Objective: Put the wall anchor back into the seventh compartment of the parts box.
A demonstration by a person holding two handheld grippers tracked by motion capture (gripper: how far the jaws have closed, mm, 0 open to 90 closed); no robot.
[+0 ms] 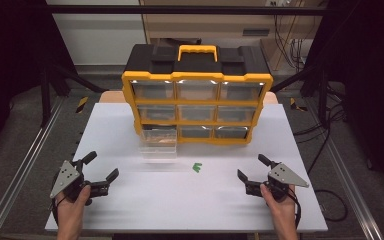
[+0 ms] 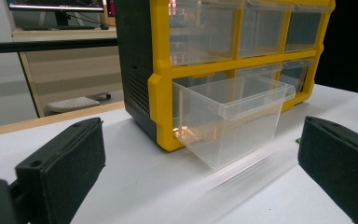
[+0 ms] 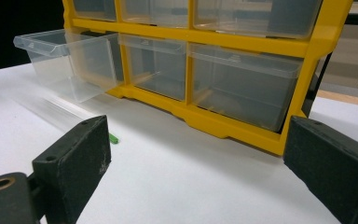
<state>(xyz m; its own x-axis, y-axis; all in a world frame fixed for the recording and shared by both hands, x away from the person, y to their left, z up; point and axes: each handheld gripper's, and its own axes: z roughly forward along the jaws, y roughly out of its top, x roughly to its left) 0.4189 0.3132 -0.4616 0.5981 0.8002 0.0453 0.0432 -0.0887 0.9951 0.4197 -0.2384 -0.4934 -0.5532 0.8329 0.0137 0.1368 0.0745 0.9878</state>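
High view: the left hand-held gripper point(image 1: 101, 169) and right hand-held gripper point(image 1: 252, 167) rest low in frame, jaws spread, empty — the green piece point(image 1: 197, 167) lies between them on the white surface point(image 1: 190, 210).

Left gripper view: the pulled-out clear drawer point(image 2: 230, 119) sits centre.

Right gripper view: the organizer point(image 3: 242, 121) fills the top — the piece lies just right of the left jaw.

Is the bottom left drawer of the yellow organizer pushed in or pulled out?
Pulled out. The clear drawer juts forward from the organizer over the table, while its neighbours sit flush.
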